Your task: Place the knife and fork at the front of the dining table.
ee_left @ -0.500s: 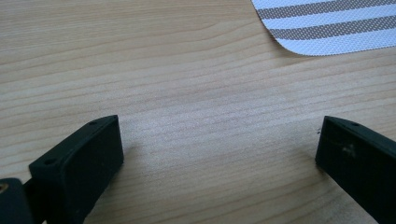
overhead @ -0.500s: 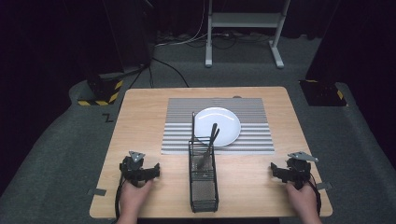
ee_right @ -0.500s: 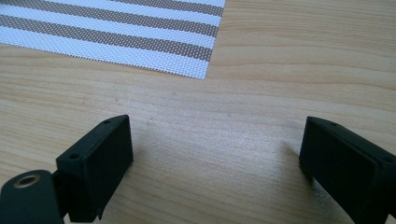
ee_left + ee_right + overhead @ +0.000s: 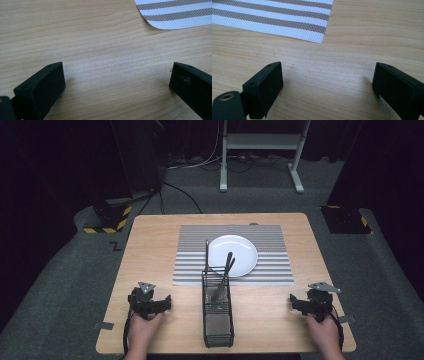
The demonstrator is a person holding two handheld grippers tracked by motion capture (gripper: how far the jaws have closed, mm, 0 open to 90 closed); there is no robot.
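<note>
A black wire caddy (image 4: 217, 312) stands at the table's front middle, with dark utensils (image 4: 223, 277) leaning out of its far end. Behind it a white plate (image 4: 240, 251) lies on a grey striped placemat (image 4: 190, 255). My left gripper (image 4: 149, 301) rests on the wood at the front left, a hand behind it. Its jaws stand wide apart over bare wood, open (image 4: 117, 77), with the placemat's corner (image 4: 175, 15) ahead. My right gripper (image 4: 311, 301) rests at the front right, also open (image 4: 327, 77) over bare wood, the placemat (image 4: 274, 17) beyond it.
The wooden table (image 4: 150, 240) stands on grey carpet. Beyond its far edge are a white stand's legs (image 4: 260, 150), cables on the floor and yellow-black striped blocks (image 4: 107, 220) at the left. Bare wood lies on both sides of the caddy.
</note>
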